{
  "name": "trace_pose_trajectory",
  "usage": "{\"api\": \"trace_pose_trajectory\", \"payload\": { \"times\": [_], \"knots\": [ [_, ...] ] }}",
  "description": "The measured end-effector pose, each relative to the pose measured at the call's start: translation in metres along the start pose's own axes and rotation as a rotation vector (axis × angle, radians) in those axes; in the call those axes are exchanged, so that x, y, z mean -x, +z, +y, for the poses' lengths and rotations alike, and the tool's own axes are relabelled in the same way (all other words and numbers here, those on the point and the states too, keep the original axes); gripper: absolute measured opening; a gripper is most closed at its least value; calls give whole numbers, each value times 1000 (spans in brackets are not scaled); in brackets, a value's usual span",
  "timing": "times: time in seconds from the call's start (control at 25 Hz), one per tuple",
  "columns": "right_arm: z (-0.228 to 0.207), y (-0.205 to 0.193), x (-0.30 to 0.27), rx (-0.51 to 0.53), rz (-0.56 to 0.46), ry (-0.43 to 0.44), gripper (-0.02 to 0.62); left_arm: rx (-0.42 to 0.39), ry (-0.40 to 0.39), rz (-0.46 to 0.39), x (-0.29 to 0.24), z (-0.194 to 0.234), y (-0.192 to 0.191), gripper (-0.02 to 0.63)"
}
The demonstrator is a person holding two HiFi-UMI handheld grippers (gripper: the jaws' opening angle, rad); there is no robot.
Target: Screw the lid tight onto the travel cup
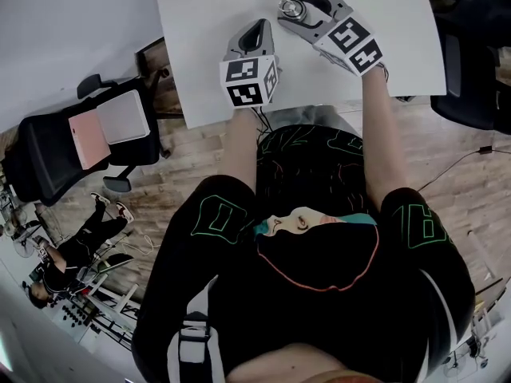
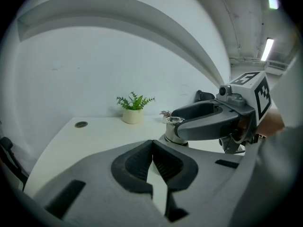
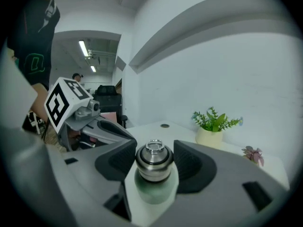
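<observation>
1. Right gripper view: the right gripper (image 3: 155, 161), spread, brackets the lid (image 3: 154, 156) atop the travel cup (image 3: 154, 189) near the desk's (image 1: 207, 46) far edge, seemingly poised to twist.
2. Left gripper (image 2: 152, 150), pressed together and empty, waits beside it.

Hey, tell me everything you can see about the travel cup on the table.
The travel cup stands upright on the white table. Its body looks pale green and matte. The lid on top looks like brushed silver metal, with a dark band around it and a small metal ring at its crown, and it sits level on the cup. The right gripper straddles the lid, with its pads close on both sides but seemingly not pressing it.
</observation>
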State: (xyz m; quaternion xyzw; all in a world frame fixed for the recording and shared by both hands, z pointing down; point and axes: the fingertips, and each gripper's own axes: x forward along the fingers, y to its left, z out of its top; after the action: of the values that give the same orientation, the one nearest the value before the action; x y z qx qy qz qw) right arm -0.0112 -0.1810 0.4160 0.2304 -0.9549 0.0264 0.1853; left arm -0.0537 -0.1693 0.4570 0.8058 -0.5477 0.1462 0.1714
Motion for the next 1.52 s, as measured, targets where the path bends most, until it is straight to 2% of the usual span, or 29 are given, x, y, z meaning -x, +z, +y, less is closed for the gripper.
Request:
{"api": "trace_pose_trajectory", "payload": {
  "times": [0.28, 0.48, 0.52, 0.6, 0.92, 1.16, 1.36, 1.52],
  "knots": [
    [-1, -2, -2, 31, 25, -68, 258, -20, -7, 28, 2, -4, -9, 8],
    [-1, -2, 4, 20, 9, -66, 262, -37, -20, 68, 1, -11, -24, 8],
    [-1, -2, 5, 24, 10, -62, 262, -38, -27, 72, 1, -12, -26, 13],
    [-2, -1, 7, 28, 17, -55, 262, -37, -54, 82, 0, -16, -30, 71],
    [4, -7, 12, 60, 93, 82, 275, -80, -174, 129, -12, -40, -44, 234],
    [0, -12, 9, 152, 177, 166, 265, -123, -212, 128, -32, -42, -35, 293],
    [1, -9, 6, 212, 206, 224, 262, -222, -293, 154, -50, -54, -37, 341],
    [4, -11, 1, 251, 236, 268, 250, -280, -324, 166, -59, -52, -37, 342]
  ]
}}
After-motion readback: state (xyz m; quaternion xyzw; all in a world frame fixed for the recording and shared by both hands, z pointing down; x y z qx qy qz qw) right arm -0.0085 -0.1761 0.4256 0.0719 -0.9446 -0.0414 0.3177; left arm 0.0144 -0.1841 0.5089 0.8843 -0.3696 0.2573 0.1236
